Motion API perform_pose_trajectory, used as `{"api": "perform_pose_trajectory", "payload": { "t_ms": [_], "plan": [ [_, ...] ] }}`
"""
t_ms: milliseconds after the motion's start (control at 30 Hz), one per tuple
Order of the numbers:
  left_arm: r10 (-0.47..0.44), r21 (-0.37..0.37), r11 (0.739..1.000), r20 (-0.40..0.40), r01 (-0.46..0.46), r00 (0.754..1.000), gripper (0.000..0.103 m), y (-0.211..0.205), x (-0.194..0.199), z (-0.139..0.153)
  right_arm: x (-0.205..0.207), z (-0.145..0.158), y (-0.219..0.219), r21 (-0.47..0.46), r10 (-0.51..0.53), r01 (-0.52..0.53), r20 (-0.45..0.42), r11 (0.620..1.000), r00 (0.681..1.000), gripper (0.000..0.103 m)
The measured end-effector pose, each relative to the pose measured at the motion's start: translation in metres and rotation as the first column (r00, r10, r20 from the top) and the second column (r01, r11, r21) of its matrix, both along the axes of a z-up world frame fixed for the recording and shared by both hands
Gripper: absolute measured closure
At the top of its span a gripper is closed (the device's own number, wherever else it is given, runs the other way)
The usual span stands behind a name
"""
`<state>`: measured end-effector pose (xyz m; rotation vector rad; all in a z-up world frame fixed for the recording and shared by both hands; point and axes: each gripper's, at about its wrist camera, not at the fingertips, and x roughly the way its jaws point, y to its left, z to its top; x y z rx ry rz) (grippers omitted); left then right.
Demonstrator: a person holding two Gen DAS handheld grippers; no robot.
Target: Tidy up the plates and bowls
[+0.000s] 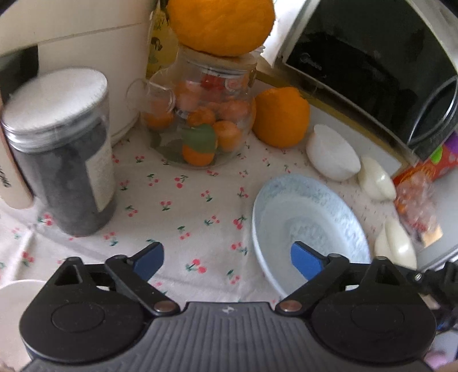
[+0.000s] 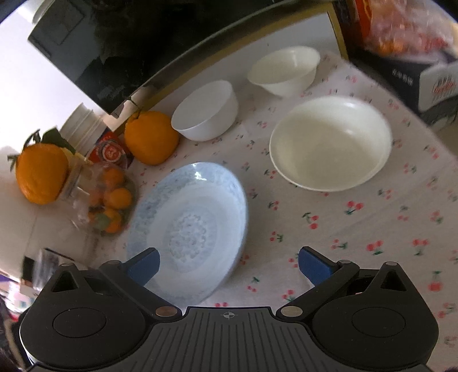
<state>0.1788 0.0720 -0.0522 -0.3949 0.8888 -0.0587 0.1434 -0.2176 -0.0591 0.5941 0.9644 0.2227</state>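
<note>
A pale blue patterned plate lies on the cherry-print tablecloth. Behind it stand a white bowl, a second white bowl and a wide white bowl. My right gripper hovers open over the blue plate's near right rim; one blue pad is over the plate, the other over the cloth. In the left wrist view the blue plate lies at the right, and the left gripper is open with its right pad above the plate's left rim. White bowls show edge-on beyond it.
A glass jar of small oranges carries a big orange; another orange sits beside it. A dark-filled canister stands left. A black microwave sits at the back, snack packs at right, a white rim at lower left.
</note>
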Motion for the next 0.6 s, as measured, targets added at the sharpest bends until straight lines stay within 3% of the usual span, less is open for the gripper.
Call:
{"api": "perform_pose_trajectory", "payload": {
  "t_ms": [100,200,400,467,600],
  "plan": [
    [-0.015,-0.052,0.999,0.022,0.016,1.000,0.025,-0.004,0.005,-0.004,0.004,-0.008,-0.003,0.067,-0.021,0.021,-0.002,0.998,1.000,0.001],
    [-0.030,-0.082,0.996,0.041,0.033,0.999,0.036,-0.009,0.009,-0.007,0.007,-0.015,-0.004,0.130,-0.037,0.037,-0.005,0.991,0.999,0.008],
    [-0.018,-0.169,0.985,0.024,0.022,1.000,0.061,-0.010,0.015,-0.022,0.013,-0.031,-0.006,0.206,-0.069,0.075,-0.039,0.976,0.997,0.036],
    [-0.009,-0.183,0.983,0.023,0.013,1.000,0.068,-0.010,0.016,-0.026,0.013,-0.034,-0.007,0.226,-0.077,0.087,-0.052,0.970,0.996,0.051],
    [0.014,-0.207,0.978,0.018,-0.010,1.000,0.085,-0.008,0.018,-0.031,0.012,-0.038,-0.004,0.212,-0.093,0.102,-0.051,0.972,0.994,0.070]
  ]
}}
